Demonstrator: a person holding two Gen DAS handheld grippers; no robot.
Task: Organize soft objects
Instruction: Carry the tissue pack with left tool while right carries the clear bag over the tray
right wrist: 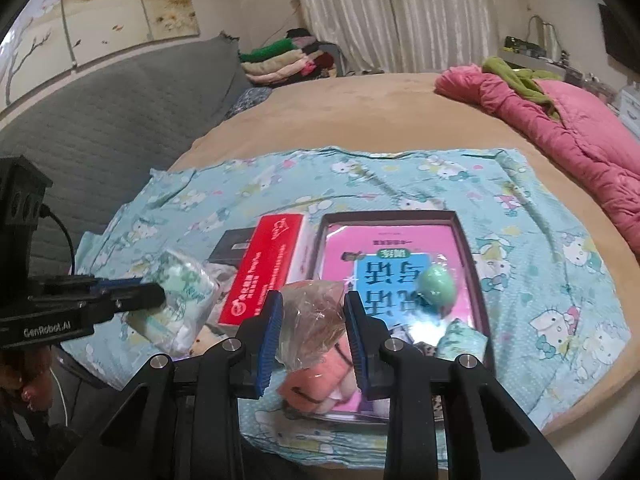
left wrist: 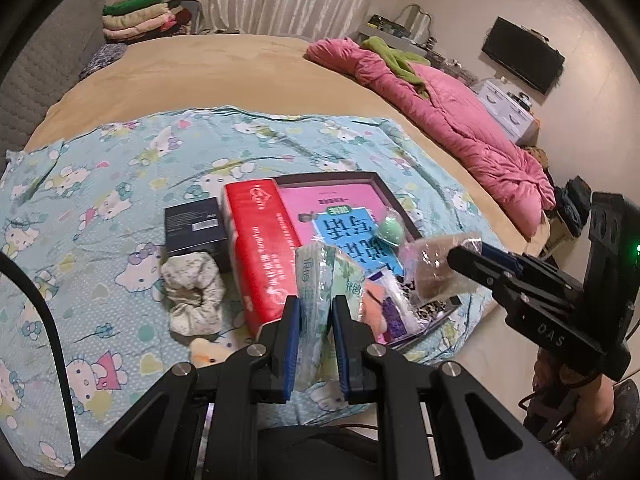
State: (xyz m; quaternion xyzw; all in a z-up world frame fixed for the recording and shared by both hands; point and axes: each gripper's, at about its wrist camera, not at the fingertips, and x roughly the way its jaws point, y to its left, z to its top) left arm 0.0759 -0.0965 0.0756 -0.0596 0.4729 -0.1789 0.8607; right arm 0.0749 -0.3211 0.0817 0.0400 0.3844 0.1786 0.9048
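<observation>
My left gripper is shut on a green-and-white tissue pack and holds it above the cloth; it also shows in the right wrist view. My right gripper is shut on a clear plastic bag with a brown item, held over the near end of the dark tray; the bag also shows in the left wrist view. The tray holds a pink and blue book, a mint green ball, an orange soft item and a small green pack.
A red tissue box, a dark box, a floral scrunchie and a small plush lie on the Hello Kitty cloth left of the tray. A pink quilt lies at the bed's right. Folded clothes are stacked far back.
</observation>
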